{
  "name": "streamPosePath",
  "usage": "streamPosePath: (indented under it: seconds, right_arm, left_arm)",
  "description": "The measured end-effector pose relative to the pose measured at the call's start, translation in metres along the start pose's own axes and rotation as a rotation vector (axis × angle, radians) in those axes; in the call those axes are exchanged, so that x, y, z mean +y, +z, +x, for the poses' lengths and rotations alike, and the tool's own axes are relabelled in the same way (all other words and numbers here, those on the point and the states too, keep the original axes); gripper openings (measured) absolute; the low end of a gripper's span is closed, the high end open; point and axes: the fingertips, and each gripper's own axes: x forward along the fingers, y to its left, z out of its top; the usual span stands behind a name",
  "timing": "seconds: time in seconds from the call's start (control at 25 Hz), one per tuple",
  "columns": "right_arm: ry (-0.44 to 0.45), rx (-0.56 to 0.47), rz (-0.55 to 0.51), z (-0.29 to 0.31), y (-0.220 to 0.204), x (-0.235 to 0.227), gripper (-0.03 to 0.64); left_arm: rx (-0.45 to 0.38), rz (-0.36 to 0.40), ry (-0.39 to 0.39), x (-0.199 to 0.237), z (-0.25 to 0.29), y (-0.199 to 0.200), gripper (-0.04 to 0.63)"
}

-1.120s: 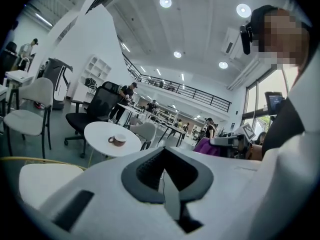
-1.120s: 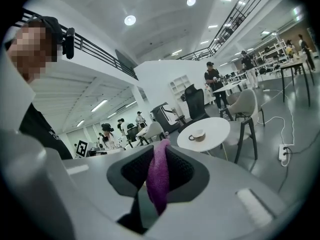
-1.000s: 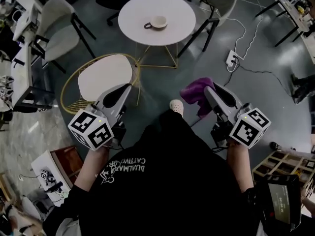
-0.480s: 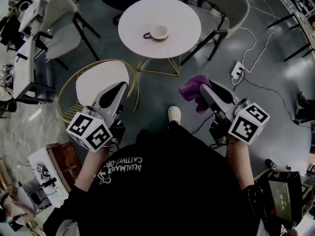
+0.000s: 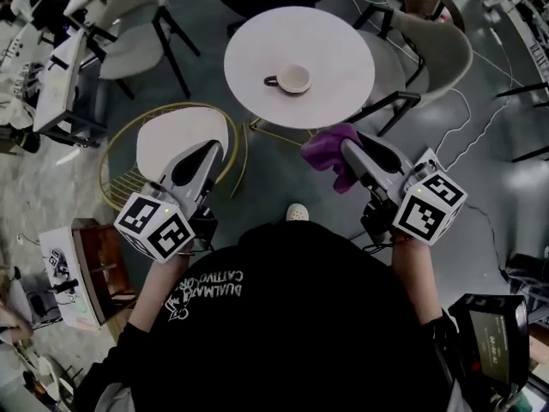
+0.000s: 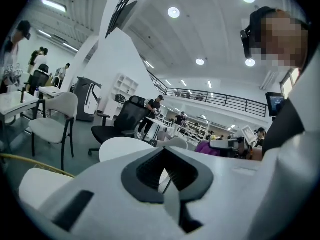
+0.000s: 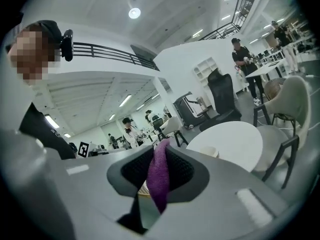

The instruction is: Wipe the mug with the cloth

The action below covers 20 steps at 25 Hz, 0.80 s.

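A white mug (image 5: pixel 292 79) with a dark handle stands near the middle of a round white table (image 5: pixel 343 50); in the right gripper view the mug (image 7: pixel 209 152) peeks over the jaws. My right gripper (image 5: pixel 343 149) is shut on a purple cloth (image 5: pixel 327 152) that hangs from its tips just short of the table's near edge; the cloth (image 7: pixel 159 176) is pinched between the dark pads. My left gripper (image 5: pixel 206 153) is shut and empty, held over a white chair seat left of the table. The round table (image 6: pixel 125 149) lies ahead of its jaws (image 6: pixel 167 170).
A white-seated chair with a gold wire frame (image 5: pixel 176 141) is under the left gripper. A cream chair (image 5: pixel 442 45) stands right of the table and another chair (image 5: pixel 137 7) at its left. Cables and a power strip (image 5: pixel 429 163) lie on the grey floor.
The person has walked toward the round table with both grippers held out; table and mug now lie closer to the grippers. The cloth stays pinched in the right gripper.
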Motion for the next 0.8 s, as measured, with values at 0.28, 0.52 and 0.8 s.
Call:
streamPosePath:
  seconds: [0.28,0.52,0.8]
  right_arm:
    - [0.052,0.019,-0.027,0.011,0.029,-0.022,0.078]
    - [0.096,0.039,-0.048,0.022,0.046,-0.049,0.078]
    - [0.096,0.024,-0.041,0.022,0.056,-0.066,0.078]
  left_arm:
    - [-0.056,0.012,0.037,-0.004,0.02,0.02,-0.002]
    - [-0.075,-0.014,0.08,0.006,0.048,0.023,-0.002]
    - [-0.078,0.0,0.081,0.004,0.064,0.028,-0.002]
